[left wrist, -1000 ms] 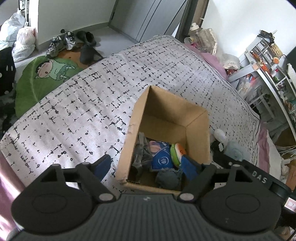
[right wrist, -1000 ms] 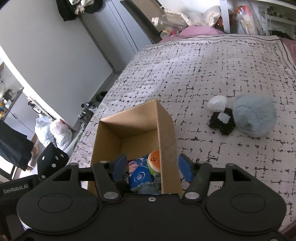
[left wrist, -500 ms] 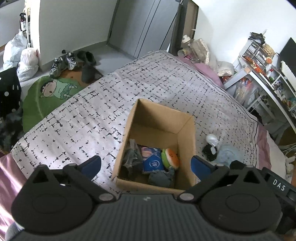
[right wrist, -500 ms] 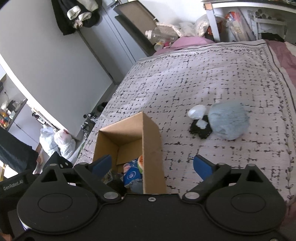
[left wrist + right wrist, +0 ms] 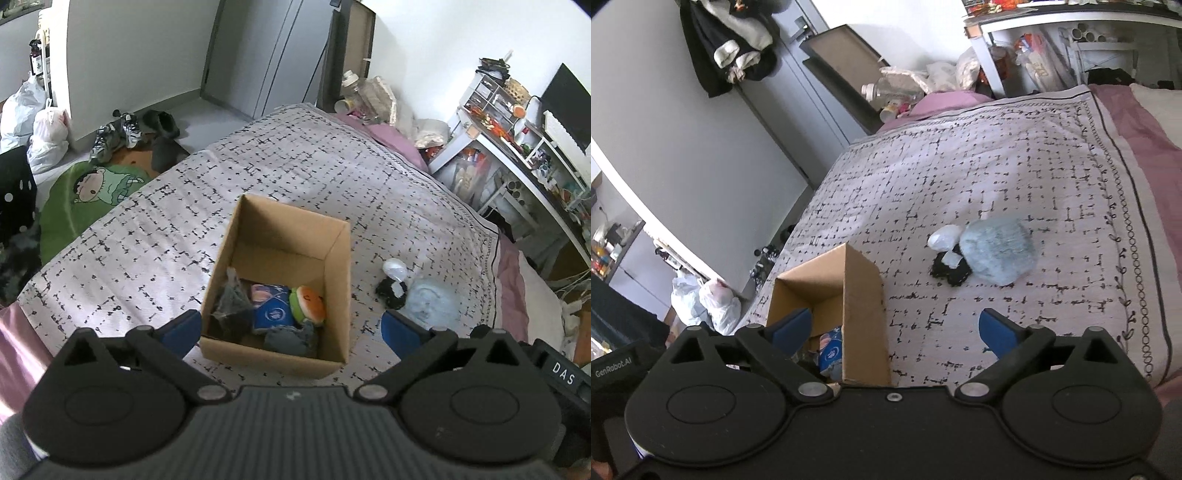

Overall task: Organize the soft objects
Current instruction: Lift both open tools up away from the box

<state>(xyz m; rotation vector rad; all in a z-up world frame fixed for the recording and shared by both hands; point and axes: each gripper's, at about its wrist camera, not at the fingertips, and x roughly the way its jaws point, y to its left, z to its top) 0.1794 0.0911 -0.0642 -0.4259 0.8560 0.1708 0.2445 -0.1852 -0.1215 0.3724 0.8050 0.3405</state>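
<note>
Both grippers are hanging open and empty above the open brown cardboard box (image 5: 284, 280) on the bed.

The left gripper (image 5: 291, 326) is spreading its blue fingertips wide around the box's near end, where a burger-shaped plush (image 5: 308, 303), a blue pouch (image 5: 271, 312) and dark fabric pieces are lying. The right gripper (image 5: 895, 328) is holding its jaws equally wide, the box at its 10 o'clock. A fluffy pale-blue plush (image 5: 997, 254) touching a black-and-white soft toy (image 5: 947, 266) is lying at its 1 o'clock on the black-flecked white bedspread (image 5: 960, 177). A cluttered white desk (image 5: 517, 147) is standing beside the bed.
</note>
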